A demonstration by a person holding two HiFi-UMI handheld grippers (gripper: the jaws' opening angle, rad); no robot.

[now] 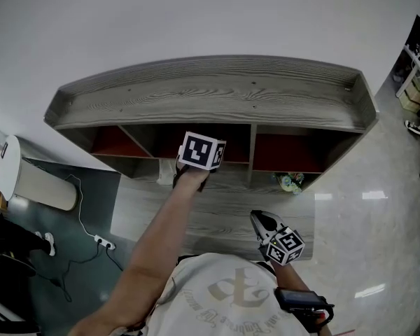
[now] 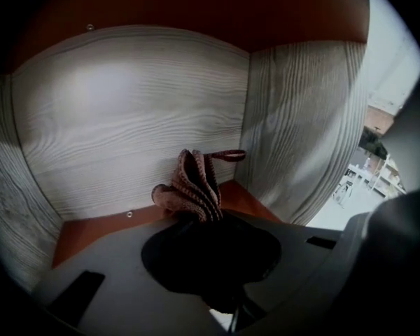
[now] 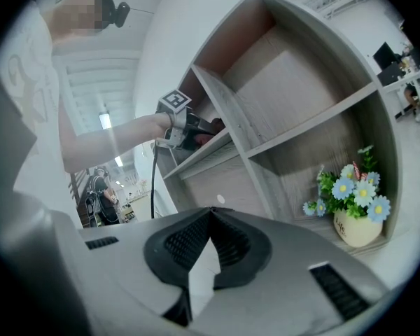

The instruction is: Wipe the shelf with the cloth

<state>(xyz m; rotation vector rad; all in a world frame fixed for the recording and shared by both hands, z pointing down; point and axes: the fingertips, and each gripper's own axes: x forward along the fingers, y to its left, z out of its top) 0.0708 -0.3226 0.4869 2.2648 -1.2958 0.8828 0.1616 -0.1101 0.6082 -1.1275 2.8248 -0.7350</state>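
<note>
Head view: left tongs (image 1: 191,176) on cloth (image 2: 193,187) inside shelf (image 1: 217,96), arm (image 1: 159,238) outstretched; right tongs (image 1: 260,220) closed.

A white wall (image 1: 196,12) fills the upper frame; glossy pale floor (image 1: 364,250) gleams lower right, dark flooring (image 1: 70,257) lower left.

The grey wood-grain shelf (image 1: 217,89) has compartments. A bunched cloth (image 2: 192,186) sits on one rust-red floor, at the jaws of the left gripper (image 2: 196,221). A flower pot (image 3: 355,227) stands right of the right gripper (image 3: 210,214).
</note>
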